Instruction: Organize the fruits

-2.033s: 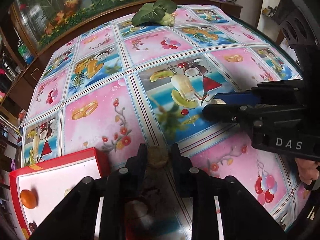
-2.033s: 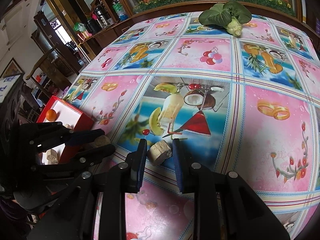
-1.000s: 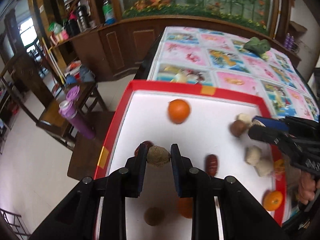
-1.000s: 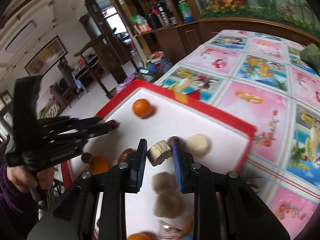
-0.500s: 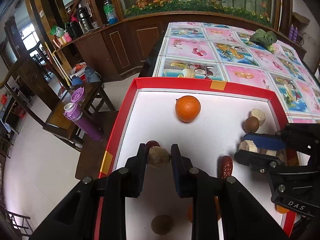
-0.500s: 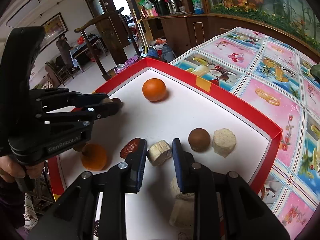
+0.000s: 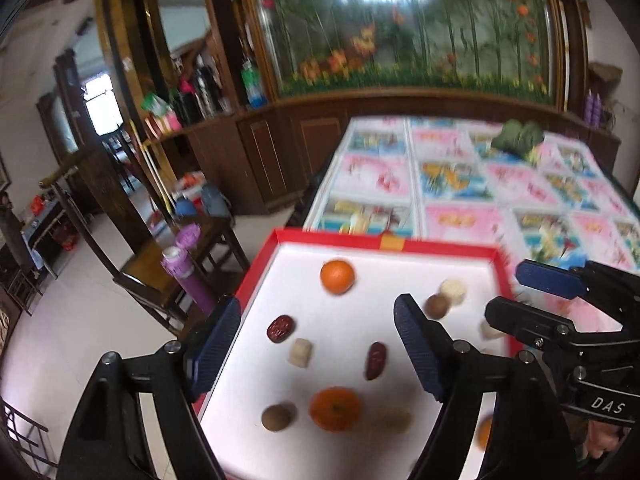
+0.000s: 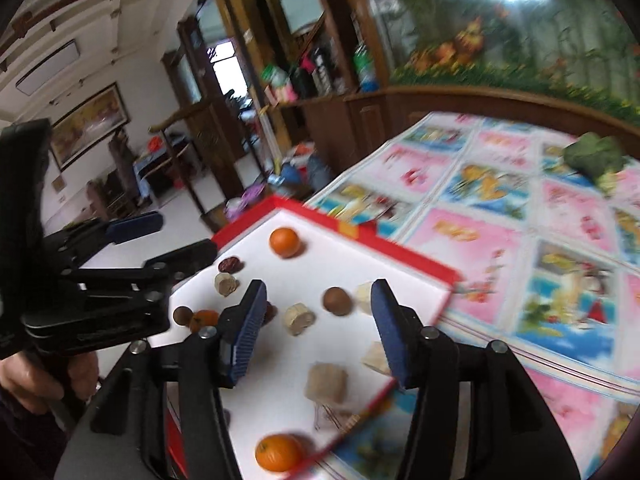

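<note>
While I am holding both tools above the red-rimmed tray (image 7: 256, 280), my left hand-held gripper (image 7: 316, 338) is hanging spread wide with nothing between its blue pads, and my right hand-held gripper (image 8: 318, 330) is likewise gaping and gripping nothing.

Left wrist view, items lying on the tray's white floor: one orange (image 7: 337, 277) toward the far rim; a second orange (image 7: 335, 408) nearer me; two dark red dates (image 7: 281, 328) and (image 7: 375, 360); a pale cut piece (image 7: 301, 353) between them; a brown round fruit (image 7: 276, 418) just beside the near orange; another brown round fruit (image 7: 436, 306) touching a pale disc (image 7: 453, 291) near the right rim. This view is also showing a purple bottle (image 7: 188, 282) on a wooden chair beyond the tray's left edge.

Right wrist view is adding what the other is hiding: a beige chunk (image 8: 326, 383) by the tray's near right corner, and a third orange (image 8: 278, 452) at the closest edge. A leafy green vegetable (image 8: 596, 156) is sitting well apart on the desk (image 8: 520, 240), far corner.
</note>
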`<action>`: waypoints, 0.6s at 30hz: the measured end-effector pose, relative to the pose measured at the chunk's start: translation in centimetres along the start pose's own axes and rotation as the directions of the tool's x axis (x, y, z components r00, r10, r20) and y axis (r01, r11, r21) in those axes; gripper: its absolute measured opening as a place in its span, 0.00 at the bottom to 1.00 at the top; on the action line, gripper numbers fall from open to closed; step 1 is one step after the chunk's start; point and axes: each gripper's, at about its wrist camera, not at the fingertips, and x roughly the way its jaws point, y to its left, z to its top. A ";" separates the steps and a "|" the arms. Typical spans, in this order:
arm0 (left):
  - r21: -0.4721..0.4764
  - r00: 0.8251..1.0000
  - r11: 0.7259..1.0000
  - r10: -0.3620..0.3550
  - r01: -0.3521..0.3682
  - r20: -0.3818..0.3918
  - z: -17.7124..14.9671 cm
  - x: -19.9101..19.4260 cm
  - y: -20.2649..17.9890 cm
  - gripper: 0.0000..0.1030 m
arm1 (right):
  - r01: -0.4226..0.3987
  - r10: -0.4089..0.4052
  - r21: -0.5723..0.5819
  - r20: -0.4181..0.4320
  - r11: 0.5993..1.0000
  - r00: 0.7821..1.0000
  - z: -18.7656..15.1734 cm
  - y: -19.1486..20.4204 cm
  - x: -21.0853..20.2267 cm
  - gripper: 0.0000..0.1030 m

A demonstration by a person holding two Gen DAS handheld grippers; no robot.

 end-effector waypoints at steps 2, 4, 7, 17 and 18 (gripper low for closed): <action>-0.014 1.000 1.000 0.007 -0.006 0.030 0.0 -1.9 -0.6 0.79 | 0.025 -0.025 0.003 0.039 1.000 0.999 -0.2 0.0 -1.9 0.57; -0.024 0.998 1.000 0.007 -0.006 0.054 -0.2 -3.6 -1.1 0.80 | 0.035 -0.036 0.011 0.079 0.999 0.996 -0.4 0.2 -4.0 0.60; -0.037 0.996 0.999 0.020 -0.016 0.090 -0.4 -6.0 -1.9 0.81 | 0.067 -0.068 0.012 0.143 0.998 0.987 -1.1 0.9 -7.1 0.66; -0.114 0.967 0.992 0.080 -0.054 0.241 -2.0 -13.1 -3.0 1.00 | 0.137 -0.146 0.050 0.317 0.989 0.937 -3.7 2.9 -15.4 0.84; -0.120 0.964 0.991 0.083 -0.054 0.251 -2.1 -13.7 -3.0 1.00 | 0.144 -0.152 0.050 0.325 0.988 0.933 -3.8 3.1 -15.8 0.85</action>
